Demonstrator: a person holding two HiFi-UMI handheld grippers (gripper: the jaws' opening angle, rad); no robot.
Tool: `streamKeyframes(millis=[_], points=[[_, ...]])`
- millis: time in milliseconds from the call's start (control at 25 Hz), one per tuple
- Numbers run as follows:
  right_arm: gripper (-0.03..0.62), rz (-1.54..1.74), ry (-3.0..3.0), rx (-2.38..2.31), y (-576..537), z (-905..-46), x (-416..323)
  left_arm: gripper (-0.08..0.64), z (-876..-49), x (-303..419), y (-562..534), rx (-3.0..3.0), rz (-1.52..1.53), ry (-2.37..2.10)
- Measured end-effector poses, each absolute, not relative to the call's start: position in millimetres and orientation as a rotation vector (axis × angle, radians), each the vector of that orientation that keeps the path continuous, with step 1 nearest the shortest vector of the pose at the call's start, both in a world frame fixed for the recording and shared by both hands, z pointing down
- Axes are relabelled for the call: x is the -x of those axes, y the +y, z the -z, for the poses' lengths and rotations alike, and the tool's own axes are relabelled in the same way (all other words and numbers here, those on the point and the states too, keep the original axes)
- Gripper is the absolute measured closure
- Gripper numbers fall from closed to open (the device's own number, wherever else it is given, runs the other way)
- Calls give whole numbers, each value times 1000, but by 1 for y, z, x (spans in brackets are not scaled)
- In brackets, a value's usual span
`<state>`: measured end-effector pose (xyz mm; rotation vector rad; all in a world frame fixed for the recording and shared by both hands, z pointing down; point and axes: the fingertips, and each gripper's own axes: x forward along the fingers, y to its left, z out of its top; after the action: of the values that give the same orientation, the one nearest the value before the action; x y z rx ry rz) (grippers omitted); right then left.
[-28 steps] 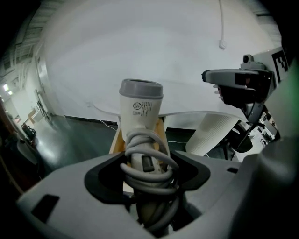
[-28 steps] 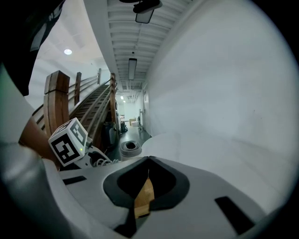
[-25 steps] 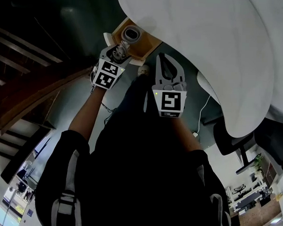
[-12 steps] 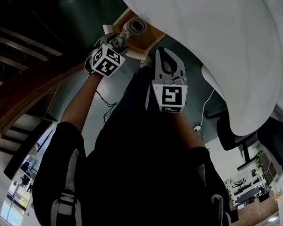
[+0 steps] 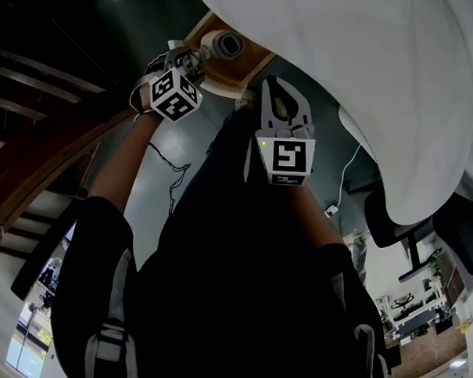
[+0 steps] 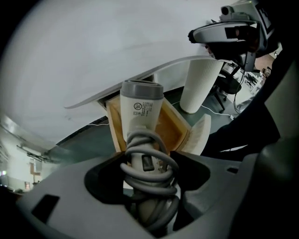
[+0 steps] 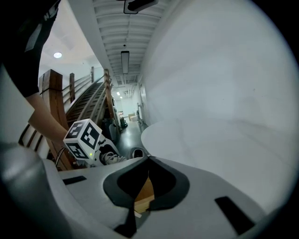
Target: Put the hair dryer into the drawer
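Observation:
My left gripper (image 5: 197, 61) is shut on a white-grey hair dryer (image 5: 225, 44) whose grey cord is wound round the handle. In the left gripper view the hair dryer (image 6: 141, 109) points nozzle-first at the open wooden drawer (image 6: 174, 130), and the left gripper (image 6: 147, 164) clamps the cord-wrapped handle. The drawer (image 5: 243, 69) hangs open under the white table (image 5: 343, 71). My right gripper (image 5: 279, 84) hovers to the drawer's right with its tips together and holds nothing. The right gripper (image 7: 148, 158) looks along the table edge, with drawer wood (image 7: 144, 191) visible behind its jaws.
A wooden staircase (image 5: 35, 136) runs along the left. A black office chair (image 5: 391, 226) stands at the right under the table. A white ribbed table pedestal (image 6: 198, 88) stands beyond the drawer. A thin cable (image 5: 170, 181) lies on the dark green floor.
My left gripper has rolled and moved with the hair dryer closer to the drawer, its marker cube now turned corner-on. The right gripper has shifted only slightly.

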<state>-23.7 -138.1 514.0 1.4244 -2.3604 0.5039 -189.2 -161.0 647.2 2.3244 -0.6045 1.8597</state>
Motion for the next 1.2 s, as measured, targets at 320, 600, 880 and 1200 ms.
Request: streamKeyframes(millis=[320, 600, 880, 1200], points=[[569, -536, -2349, -1423, -141, -526, 21, 267, -651, 186, -166, -2324, -1915, -518], [571, -557, -2332, -1424, -138, -532, 17, 267, -651, 176, -170, -2364, -2122, -388], [571, -577, -2318, -1436, -137, -538, 12, 267, -658, 166, -181, -2343, -2255, -297], [571, -602, -2295, -1437, -142, -552, 14, 267, -679, 169, -183, -2213, -2329, -251]])
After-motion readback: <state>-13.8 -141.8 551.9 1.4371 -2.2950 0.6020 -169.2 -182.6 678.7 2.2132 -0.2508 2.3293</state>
